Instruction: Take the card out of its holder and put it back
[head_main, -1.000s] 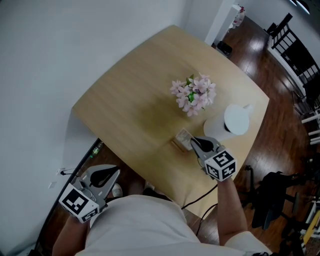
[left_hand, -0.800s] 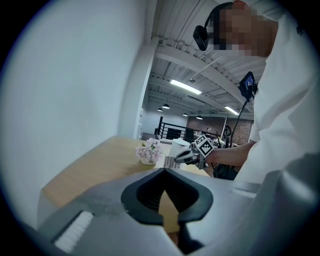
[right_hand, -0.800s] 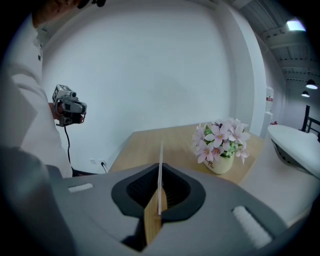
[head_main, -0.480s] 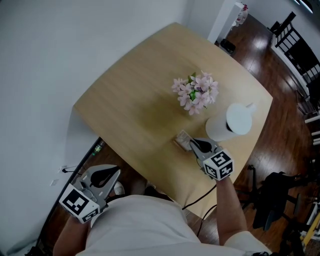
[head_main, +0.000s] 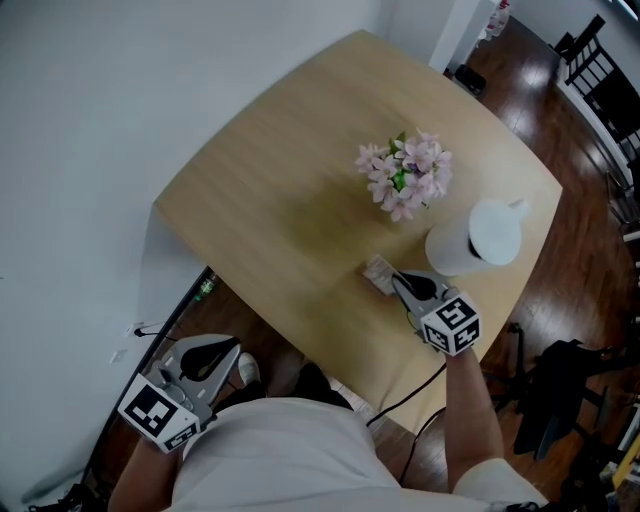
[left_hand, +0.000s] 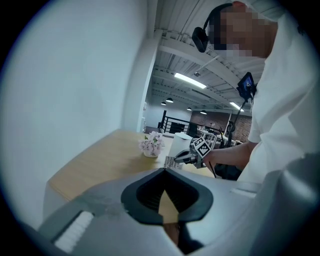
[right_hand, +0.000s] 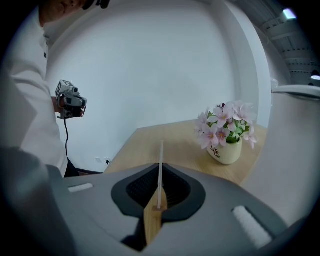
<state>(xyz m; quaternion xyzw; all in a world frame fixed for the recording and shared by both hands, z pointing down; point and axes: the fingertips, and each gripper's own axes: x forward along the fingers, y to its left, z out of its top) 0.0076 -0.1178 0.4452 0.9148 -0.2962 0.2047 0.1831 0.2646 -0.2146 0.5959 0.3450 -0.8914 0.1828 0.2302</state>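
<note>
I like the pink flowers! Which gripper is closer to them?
Right. The right gripper is over the table just short of the flowers, pinching the card. The left gripper is off the table's edge, much farther away.

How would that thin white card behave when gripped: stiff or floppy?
Probably stiff: the card stands straight in the right gripper. Likely light, being so thin. The narrow wooden holder below it might tip.

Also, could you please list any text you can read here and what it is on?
"Life": on the cream flower pot; the smaller line beneath is too small to read.
Card: print too small to read.
Marker cube: pattern only, no words.
</note>
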